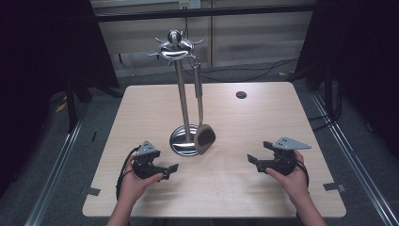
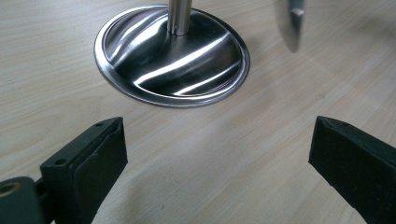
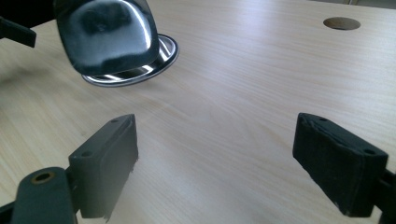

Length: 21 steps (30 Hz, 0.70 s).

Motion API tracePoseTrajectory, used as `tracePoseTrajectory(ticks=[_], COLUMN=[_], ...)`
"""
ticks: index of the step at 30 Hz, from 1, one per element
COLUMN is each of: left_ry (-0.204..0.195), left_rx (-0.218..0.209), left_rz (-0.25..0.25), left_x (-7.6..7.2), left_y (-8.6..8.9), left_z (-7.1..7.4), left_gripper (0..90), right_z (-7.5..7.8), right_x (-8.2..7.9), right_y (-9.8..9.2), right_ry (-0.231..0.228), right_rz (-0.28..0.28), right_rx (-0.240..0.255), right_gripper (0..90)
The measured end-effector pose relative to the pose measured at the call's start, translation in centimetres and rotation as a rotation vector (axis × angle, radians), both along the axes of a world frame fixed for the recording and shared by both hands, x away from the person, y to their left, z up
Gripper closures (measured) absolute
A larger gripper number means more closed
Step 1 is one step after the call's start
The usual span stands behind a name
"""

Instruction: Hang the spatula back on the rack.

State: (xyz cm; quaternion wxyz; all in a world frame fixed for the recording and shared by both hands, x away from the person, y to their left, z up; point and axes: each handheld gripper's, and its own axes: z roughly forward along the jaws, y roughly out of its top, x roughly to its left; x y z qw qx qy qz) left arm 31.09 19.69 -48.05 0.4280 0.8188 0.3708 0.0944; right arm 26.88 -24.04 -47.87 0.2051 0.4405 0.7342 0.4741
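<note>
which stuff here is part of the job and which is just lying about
Part of the job:
- utensil stand, its round base on the table
- ladle hanging from the stand's hooks
- left gripper, open
- right gripper, open

Just there:
- table, with a round hole
- cables on the floor

Silver stand (image 1: 184, 136) (mirror-bright), dark-faced spatula (image 1: 205, 136), pale woodgrain table (image 1: 263, 122), black grippers

Left gripper (image 1: 172, 169) held low in left hand (image 1: 136, 181), jaws spread wide, pointing right and slightly forward. Right gripper (image 1: 252, 161) held in right hand (image 1: 292, 176), jaws likewise wide apart, pointing left. Both forearms entering from below.
</note>
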Motion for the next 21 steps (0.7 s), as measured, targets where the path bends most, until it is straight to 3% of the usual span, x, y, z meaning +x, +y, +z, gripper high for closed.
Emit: tracePoseTrajectory(ticks=[21], left_ry=[-0.001], left_rx=[-0.01], left_rz=[0.003], left_x=[0.0], left_y=[0.1], left_z=[0.2], left_gripper=[4.1], right_z=[-1.1], right_x=[-0.5], right_y=[-1.4], right_ry=[0.031], right_rz=[-0.038], right_rx=[-0.013], right_gripper=[13.6])
